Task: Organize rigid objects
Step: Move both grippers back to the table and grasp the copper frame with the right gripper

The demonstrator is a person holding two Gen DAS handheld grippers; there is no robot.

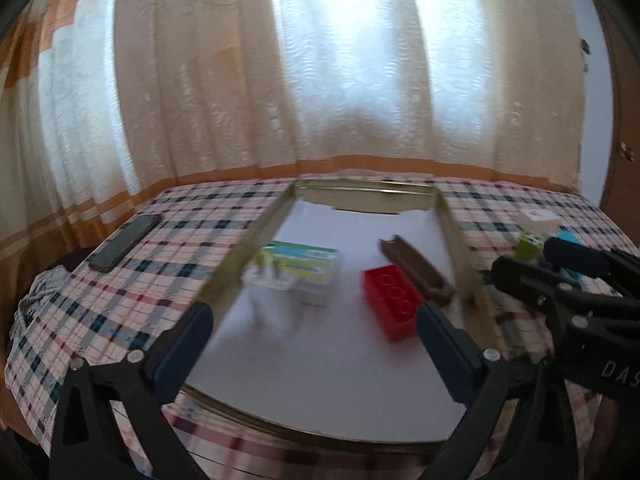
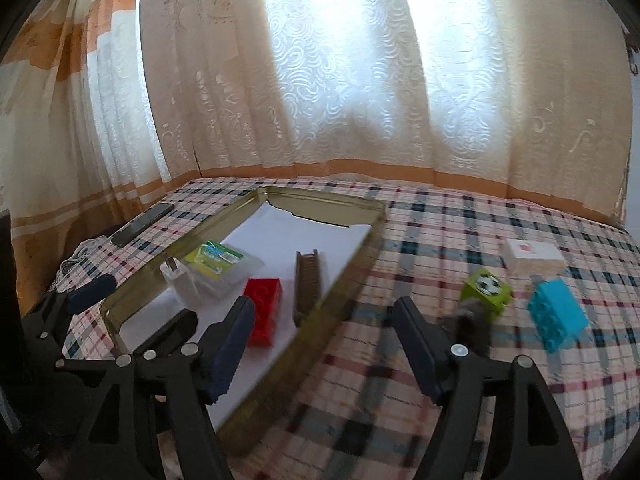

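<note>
A gold-rimmed tray (image 1: 256, 236) (image 2: 344, 280) lined with white paper lies on the checked tablecloth. In it are a red brick (image 1: 394, 306) (image 2: 264, 308), a brown ridged piece (image 1: 418, 270) (image 2: 307, 280), a clear box with a green label (image 1: 304, 268) (image 2: 218, 262) and a white charger (image 2: 180, 282). My left gripper (image 1: 314, 330) is open and empty above the tray's near half. My right gripper (image 2: 324, 324) is open and empty over the tray's right rim. On the cloth to the right lie a green cube (image 2: 486, 290) (image 1: 530, 244), a blue brick (image 2: 558, 314) and a white box (image 2: 534, 258) (image 1: 538, 218).
A dark phone (image 1: 126, 242) (image 2: 142, 224) lies at the table's left edge near a bundle of cloth (image 1: 38, 300). Patterned curtains hang right behind the table. A small grey object (image 2: 468, 316) sits in front of the green cube.
</note>
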